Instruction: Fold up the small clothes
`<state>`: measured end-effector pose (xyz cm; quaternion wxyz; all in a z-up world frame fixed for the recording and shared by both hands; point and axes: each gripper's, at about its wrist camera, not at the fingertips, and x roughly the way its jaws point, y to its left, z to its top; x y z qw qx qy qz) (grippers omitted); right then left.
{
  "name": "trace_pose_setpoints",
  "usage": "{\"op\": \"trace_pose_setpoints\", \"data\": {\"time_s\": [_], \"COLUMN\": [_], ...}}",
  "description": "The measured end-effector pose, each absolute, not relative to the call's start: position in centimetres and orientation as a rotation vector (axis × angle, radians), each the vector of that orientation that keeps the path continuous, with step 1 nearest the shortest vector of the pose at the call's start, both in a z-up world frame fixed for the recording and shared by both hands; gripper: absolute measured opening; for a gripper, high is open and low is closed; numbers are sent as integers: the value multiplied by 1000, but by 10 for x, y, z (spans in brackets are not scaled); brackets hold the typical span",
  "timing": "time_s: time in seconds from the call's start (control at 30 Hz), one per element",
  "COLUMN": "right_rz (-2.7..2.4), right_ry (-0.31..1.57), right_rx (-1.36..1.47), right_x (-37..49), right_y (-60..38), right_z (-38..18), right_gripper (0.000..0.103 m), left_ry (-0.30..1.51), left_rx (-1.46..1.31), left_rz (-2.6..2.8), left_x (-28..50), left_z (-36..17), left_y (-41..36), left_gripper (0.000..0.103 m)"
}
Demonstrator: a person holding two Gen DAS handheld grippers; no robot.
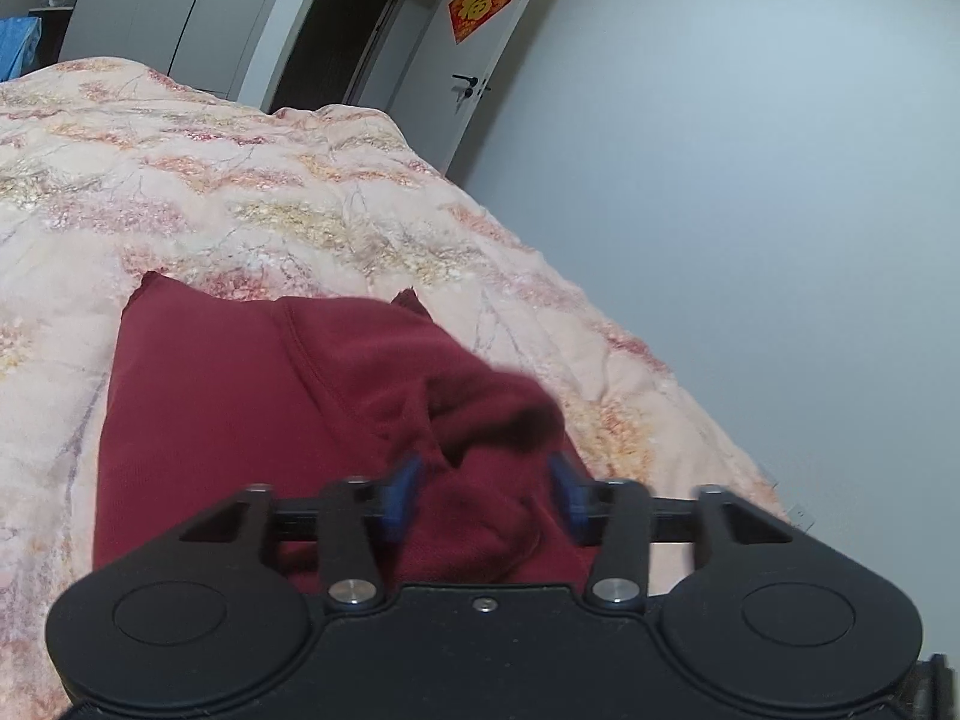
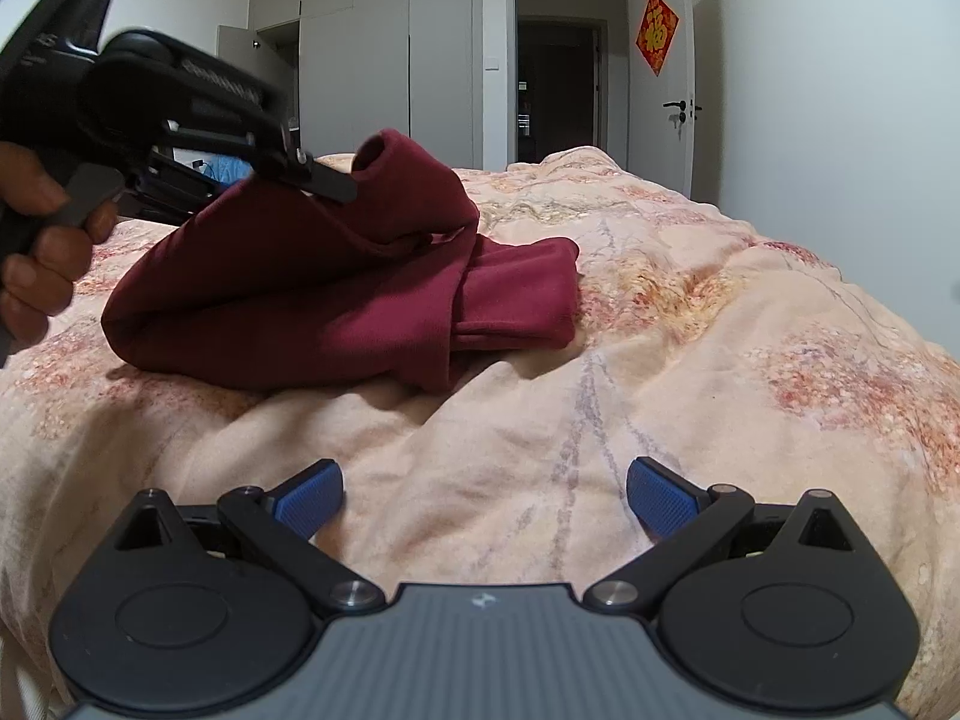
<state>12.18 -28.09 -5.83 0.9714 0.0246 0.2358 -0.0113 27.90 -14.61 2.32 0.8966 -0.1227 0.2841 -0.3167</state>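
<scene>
A dark red garment (image 2: 336, 276) lies partly folded on a floral quilt (image 2: 690, 312), its upper layer doubled over and one sleeve-like end tucked toward the side nearer the door (image 2: 675, 78), a sign the fold is probably midway. The left gripper (image 1: 489, 495) hovers over the garment's near edge, its blue pads spread with cloth lying loose between them and not pinched, apparently to let the layer settle. The right gripper (image 2: 485, 498) waits well short of the garment, jaws wide apart over bare quilt, holding nothing. Only the right wrist view shows the raised fold, the left tool from outside and the person's hand (image 2: 42, 240) squeezing its handle; the left wrist view alone shows the garment's flat far half.
</scene>
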Motion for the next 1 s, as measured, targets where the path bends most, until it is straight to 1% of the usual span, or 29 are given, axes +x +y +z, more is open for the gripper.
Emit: {"op": "trace_pose_setpoints", "data": {"time_s": [0.03,0.07,0.13,0.2,0.27,0.3,0.53,0.67,0.87,1.0], "right_rz": [-26,-30,-35,-40,-44,-47,27,65,147,171], "right_ry": [475,475,476,478,480,478,397,347,287,273], "right_rx": [54,56,56,51,52,56,195,265,474,634], "right_x": [120,122,117,116,116,116,110,119,167,207], "right_y": [-279,-279,-276,-274,-273,-273,-281,-286,-299,-301], "right_z": [-59,-59,-59,-59,-59,-58,-50,-38,-15,-5], "right_gripper": [103,103,103,103,103,103,103,103,103,103], "left_ry": [590,591,600,609,605,599,551,600,706,703], "left_rx": [-272,-295,-346,-380,-389,-389,-349,-361,-417,-419], "left_rz": [-659,-664,-670,-655,-623,-597,-313,-182,-124,-137], "left_x": [280,278,276,273,268,265,257,266,280,280], "left_z": [26,27,29,31,34,35,33,19,-11,-20], "left_y": [-146,-142,-133,-125,-116,-111,-68,-43,-24,-22], "left_gripper": [75,79,92,98,100,102,102,102,102,102]}}
